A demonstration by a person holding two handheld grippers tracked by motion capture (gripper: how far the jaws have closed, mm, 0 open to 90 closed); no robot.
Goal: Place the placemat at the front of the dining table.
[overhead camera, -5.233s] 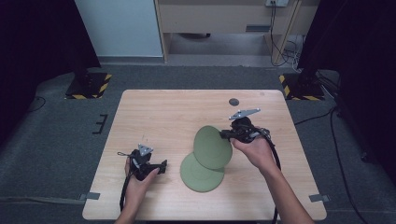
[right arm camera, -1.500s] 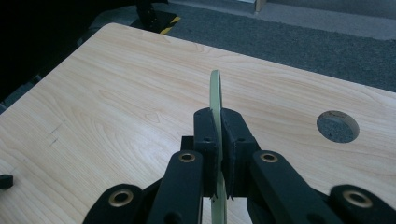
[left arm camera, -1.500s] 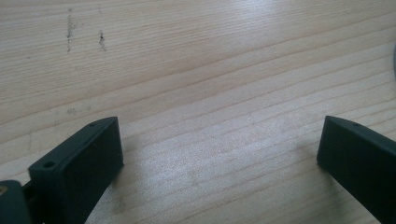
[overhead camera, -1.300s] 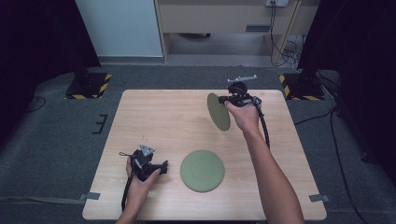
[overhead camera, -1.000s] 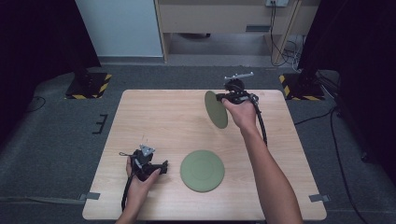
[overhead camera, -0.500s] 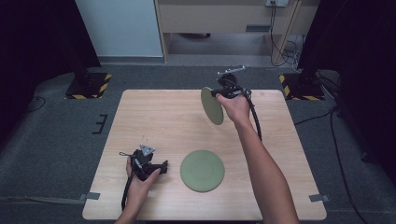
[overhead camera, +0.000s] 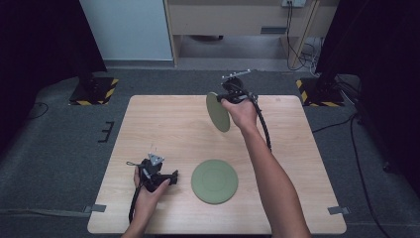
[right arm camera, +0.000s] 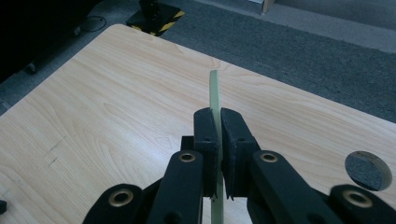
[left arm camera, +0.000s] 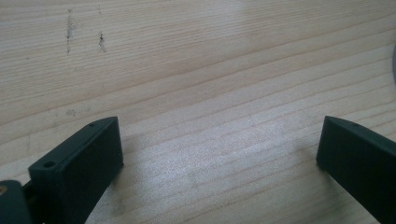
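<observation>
Your right gripper (overhead camera: 224, 97) is clamped on the rim of a round, flat olive-green plate (overhead camera: 218, 112), held on edge above the far side of the light wooden table (overhead camera: 163, 124).
The disc hangs below the jaws, its face turned left. Your left gripper (overhead camera: 171, 177) rests wide open and empty, just beside a second green plate (overhead camera: 214, 181) lying flat; a round grey hole (right arm camera: 368, 170) sits near the far edge.

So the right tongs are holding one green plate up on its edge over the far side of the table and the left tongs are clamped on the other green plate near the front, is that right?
Not quite. The left tongs are open and hold nothing; the left gripper view shows bare table between them. The other green plate lies flat beside them. The right tongs do grip a green plate on edge.
</observation>
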